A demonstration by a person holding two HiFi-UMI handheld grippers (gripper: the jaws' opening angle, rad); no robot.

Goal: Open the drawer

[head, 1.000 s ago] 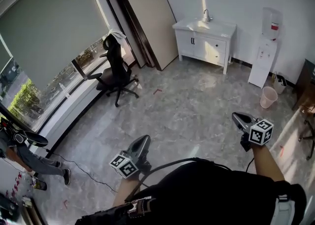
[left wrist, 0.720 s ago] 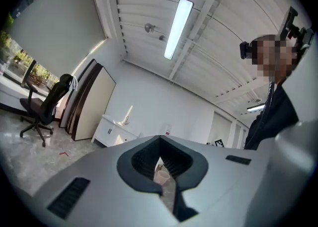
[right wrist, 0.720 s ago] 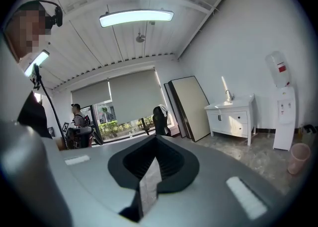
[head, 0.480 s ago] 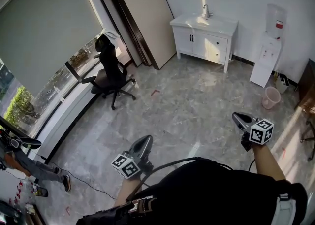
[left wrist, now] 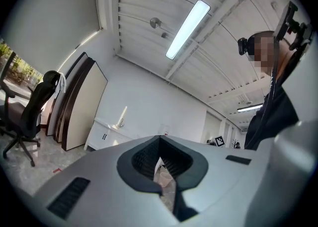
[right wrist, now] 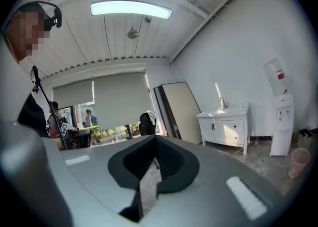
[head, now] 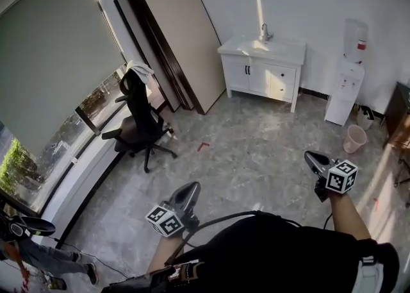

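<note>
The white cabinet (head: pixel 262 70) with a sink on top stands against the far wall; its drawers (head: pixel 283 74) are on its right half and look closed. It also shows small in the left gripper view as the cabinet (left wrist: pixel 103 134) and in the right gripper view as the cabinet (right wrist: pixel 226 127). My left gripper (head: pixel 188 190) and right gripper (head: pixel 312 157) are held level in front of the body, far from the cabinet across the floor. Both are shut with nothing between the jaws, as seen at the left gripper (left wrist: pixel 160 139) and right gripper (right wrist: pixel 155 139).
A black office chair (head: pixel 138 122) stands by the window at left. Large door panels (head: pixel 173 35) lean on the wall beside the cabinet. A water dispenser (head: pixel 346 86) and a pink bin (head: pixel 353 138) are at right. Another person (head: pixel 25 247) stands at lower left.
The chair and floor have slid down and nearer in the head view, so both grippers have been carried forward toward the cabinet. Their jaws stay shut.
</note>
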